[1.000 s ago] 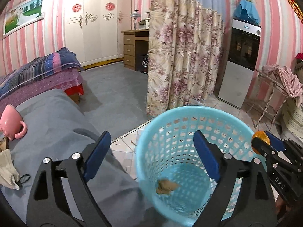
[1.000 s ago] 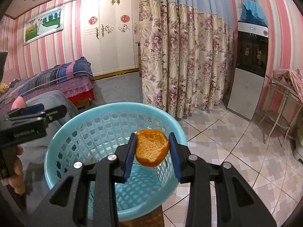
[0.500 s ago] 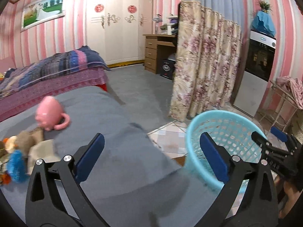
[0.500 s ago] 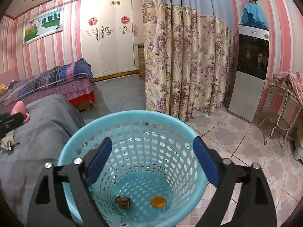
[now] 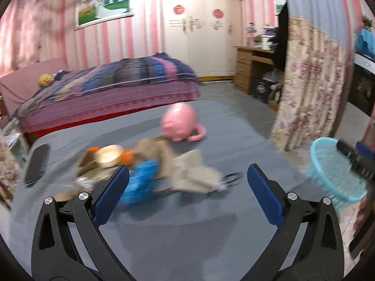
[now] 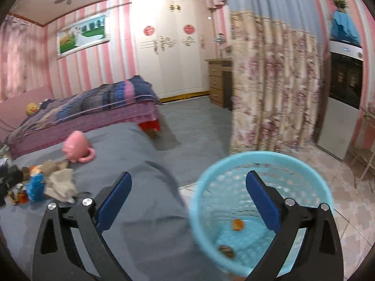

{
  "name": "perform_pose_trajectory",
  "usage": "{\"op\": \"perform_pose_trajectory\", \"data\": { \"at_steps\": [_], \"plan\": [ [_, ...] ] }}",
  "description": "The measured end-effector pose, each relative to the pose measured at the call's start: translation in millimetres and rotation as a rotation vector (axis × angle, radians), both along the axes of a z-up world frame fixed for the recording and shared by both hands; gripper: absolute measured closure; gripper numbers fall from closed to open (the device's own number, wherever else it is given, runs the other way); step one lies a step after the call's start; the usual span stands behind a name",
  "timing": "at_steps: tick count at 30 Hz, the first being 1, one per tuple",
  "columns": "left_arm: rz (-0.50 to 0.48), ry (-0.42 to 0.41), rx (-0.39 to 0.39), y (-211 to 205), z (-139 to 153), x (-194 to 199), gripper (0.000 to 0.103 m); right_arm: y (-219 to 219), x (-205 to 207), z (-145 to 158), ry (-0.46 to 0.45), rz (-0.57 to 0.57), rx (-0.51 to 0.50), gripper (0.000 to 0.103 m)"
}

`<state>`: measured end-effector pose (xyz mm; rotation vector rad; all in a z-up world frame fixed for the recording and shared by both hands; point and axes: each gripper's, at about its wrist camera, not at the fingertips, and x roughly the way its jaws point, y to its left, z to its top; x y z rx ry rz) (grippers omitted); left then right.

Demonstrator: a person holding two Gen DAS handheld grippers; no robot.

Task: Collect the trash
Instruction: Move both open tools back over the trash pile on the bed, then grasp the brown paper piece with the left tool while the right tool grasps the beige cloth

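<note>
A light blue trash basket (image 6: 262,208) stands on the tiled floor beside the grey-covered table; an orange peel (image 6: 238,224) and a brown scrap (image 6: 226,251) lie in its bottom. It also shows at the right in the left wrist view (image 5: 332,173). My right gripper (image 6: 188,201) is open and empty above the basket's left rim. My left gripper (image 5: 187,195) is open and empty, facing a blurred trash pile on the table: a blue wrapper (image 5: 140,182), crumpled beige paper (image 5: 194,175), orange peel (image 5: 127,157).
A pink mug (image 5: 180,123) lies on the grey cloth (image 5: 187,234) behind the pile. A black phone (image 5: 37,164) lies at the left. A bed (image 5: 112,86), a floral curtain (image 6: 274,89) and a wooden desk (image 5: 253,68) stand farther back.
My right gripper opened and dropped the orange peel into the basket, then swung left. My left gripper swung left from the basket to the trash pile on the table.
</note>
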<state>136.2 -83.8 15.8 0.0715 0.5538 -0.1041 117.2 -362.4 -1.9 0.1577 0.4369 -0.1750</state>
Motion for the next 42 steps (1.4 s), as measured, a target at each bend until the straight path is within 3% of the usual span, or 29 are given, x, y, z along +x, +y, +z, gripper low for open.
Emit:
{"op": "perform_pose_trajectory", "data": {
  "at_steps": [9,14,22,28,34,39,42],
  "plan": [
    [0.161,0.048,-0.056,103.7,-15.5,4.0,0.006,82.8,25.2,13.9,0.004,0.116,-0.021,0.007],
    [0.224,0.058,-0.089,135.6,-19.2,8.2,0.006,112.5,44.2,8.0,0.027,0.144,-0.025,0.007],
    [0.283,0.098,-0.085,171.5,-38.1,19.4,0.006,127.9,57.6,-23.7,0.087,0.176,-0.076,0.007],
    [0.305,0.156,-0.115,191.7,-57.2,26.9,0.006,126.1,55.8,-27.3,0.081,0.167,-0.111,0.004],
    [0.343,0.209,-0.095,202.3,-78.5,36.7,0.006,119.8,59.3,-33.5,0.100,0.141,-0.112,0.004],
    [0.368,0.216,-0.209,223.9,-82.5,37.9,0.014,123.2,62.2,-37.7,0.115,0.154,-0.123,0.004],
    [0.328,0.225,-0.229,221.0,-83.8,48.9,0.031,126.9,65.5,-39.2,0.133,0.161,-0.117,0.004]
  ]
}}
